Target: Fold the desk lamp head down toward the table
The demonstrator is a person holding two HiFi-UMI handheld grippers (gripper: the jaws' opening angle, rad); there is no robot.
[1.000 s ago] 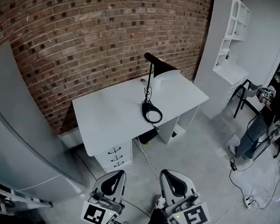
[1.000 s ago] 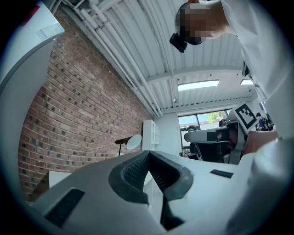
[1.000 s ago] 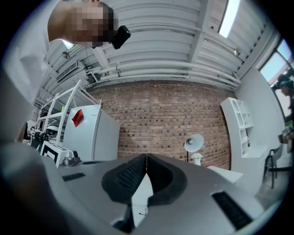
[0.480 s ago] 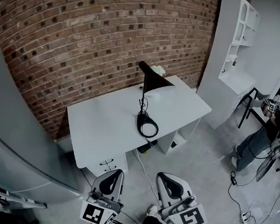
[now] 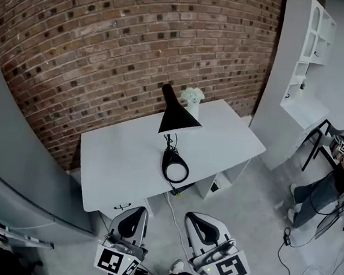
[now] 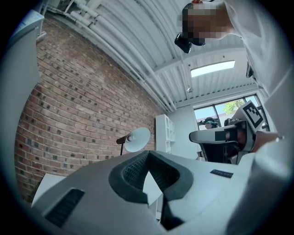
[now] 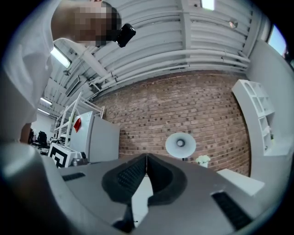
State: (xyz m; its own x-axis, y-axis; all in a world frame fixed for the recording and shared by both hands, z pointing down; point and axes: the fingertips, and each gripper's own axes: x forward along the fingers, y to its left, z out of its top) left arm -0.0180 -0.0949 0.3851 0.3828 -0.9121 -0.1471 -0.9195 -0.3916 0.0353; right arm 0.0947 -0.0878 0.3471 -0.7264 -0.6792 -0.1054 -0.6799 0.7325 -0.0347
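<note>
Lamp head (image 5: pixel 177 117) stands raised, opening away from wall (image 5: pixel 95 54).

Desk (image 5: pixel 112 158) front lies open; vase (image 5: pixel 193 109) seemingly crowds lamp (image 5: pixel 175 118).

Bright, even indoor light; ceiling panel (image 6: pixel 212 69) glares at 2 o'clock; strong fisheye bending, dark vignetted corners.

Black desk lamp (image 5: pixel 174 125) upright on white table (image 5: pixel 115 158), head raised.
</note>
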